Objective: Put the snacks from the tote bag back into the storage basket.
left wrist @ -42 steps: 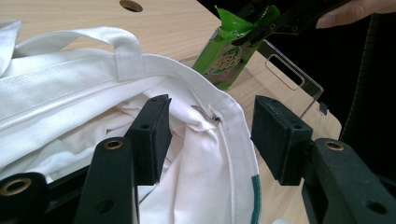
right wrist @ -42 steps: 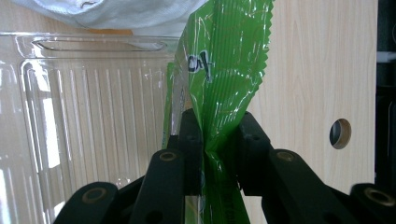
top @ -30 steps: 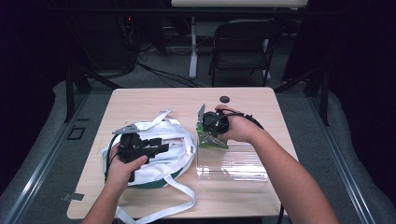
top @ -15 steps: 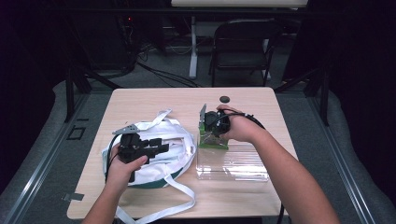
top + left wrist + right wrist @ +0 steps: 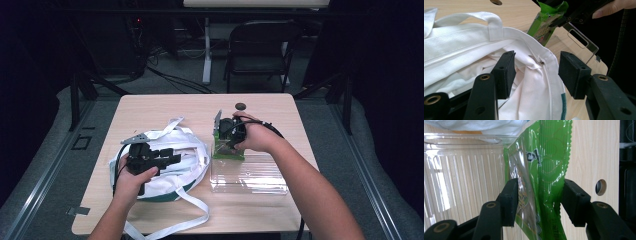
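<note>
A white tote bag (image 5: 192, 150) with long straps lies on the left half of the table, its zip edge (image 5: 536, 60) facing up. My left gripper (image 5: 172, 159) hovers open over it, and the bag's rim (image 5: 541, 53) lies between the two pads. A green snack packet (image 5: 227, 152) stands upright at the left end of a clear plastic tray (image 5: 260, 175). My right gripper (image 5: 226, 142) comes down on the packet from above and is shut on it. In the right gripper view the creased packet (image 5: 544, 157) sits between the pads of my right gripper (image 5: 539, 195), with the ribbed tray (image 5: 461, 170) to its left.
A small round hole (image 5: 240, 105) marks the wooden table (image 5: 150, 107) behind the right hand. One bag strap (image 5: 170, 225) trails to the front edge. A folding chair (image 5: 260, 45) stands beyond the far edge. The tray's handle cut-out (image 5: 577, 37) is beside the packet.
</note>
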